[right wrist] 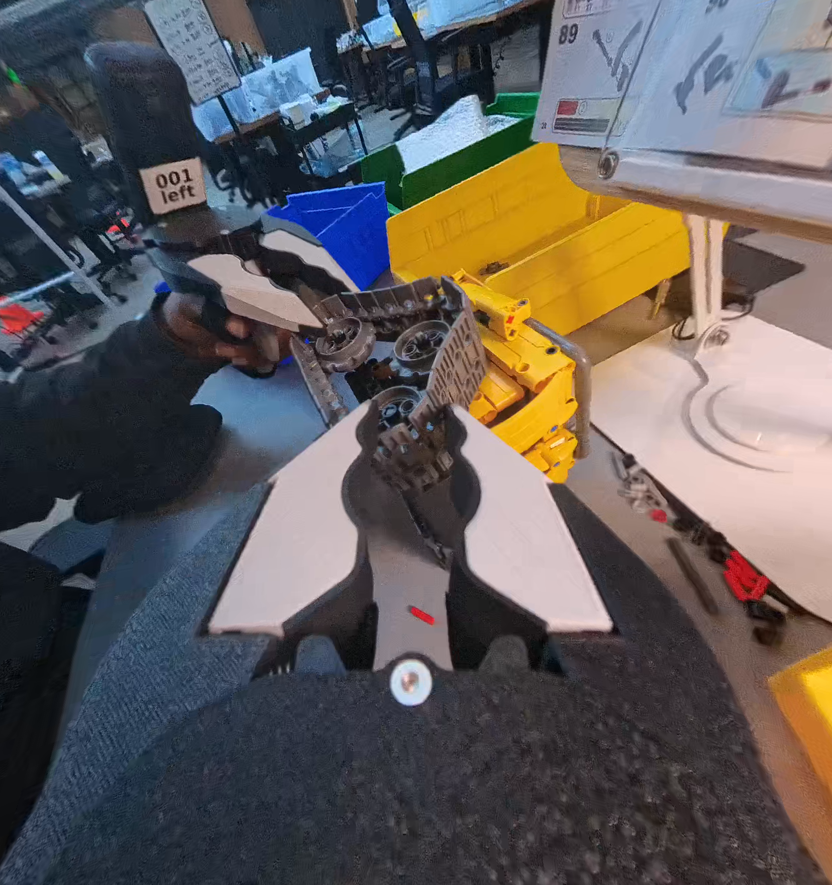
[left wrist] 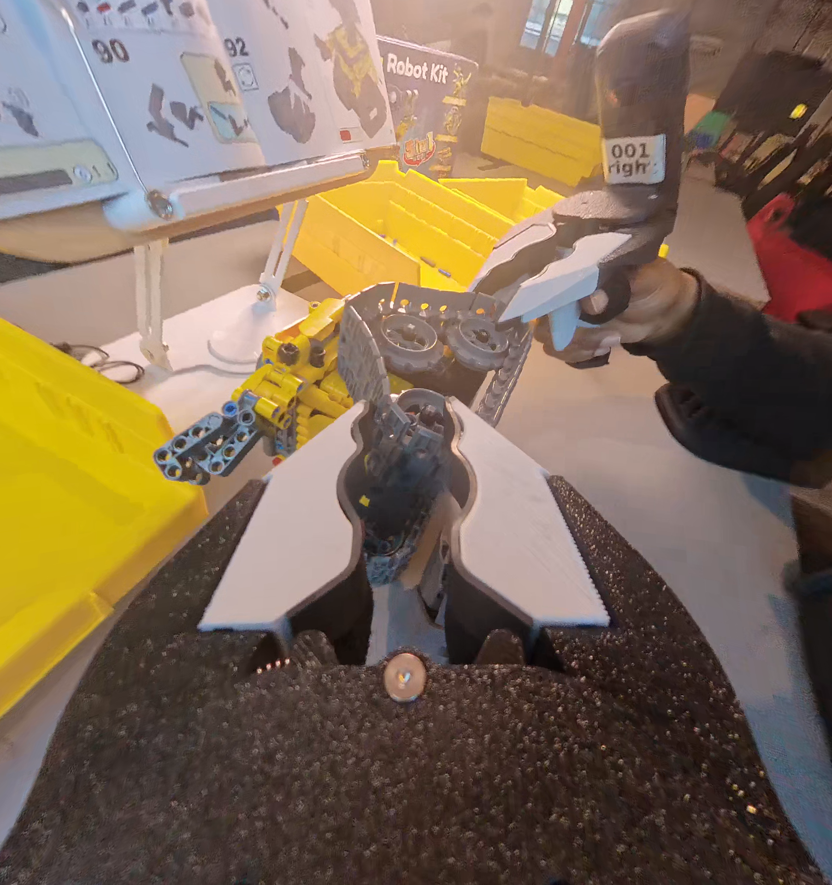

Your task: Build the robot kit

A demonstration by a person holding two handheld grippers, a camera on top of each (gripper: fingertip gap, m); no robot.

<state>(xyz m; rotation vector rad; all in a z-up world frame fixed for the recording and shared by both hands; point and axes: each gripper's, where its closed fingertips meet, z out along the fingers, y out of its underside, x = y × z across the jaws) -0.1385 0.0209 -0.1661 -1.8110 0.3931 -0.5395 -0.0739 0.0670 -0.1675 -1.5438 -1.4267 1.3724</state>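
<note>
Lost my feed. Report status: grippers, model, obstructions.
Left gripper shut on grey tread. Right gripper shut on same tread, other corner. Yellow model on its side. Booklet stand close behind.

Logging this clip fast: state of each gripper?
Left gripper: shut on the grey track of the model.
Right gripper: shut on the same track, another spot.

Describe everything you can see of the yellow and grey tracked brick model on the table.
The tracked brick model looks plastic: a yellow beam body with a dark grey claw-like end on studless beams. A grey link track loops around dark spoked wheels. It sits on the pale table before yellow bins. The left tool is closed on one end of the track, and the right tool is closed on another section near a wheel.
</note>
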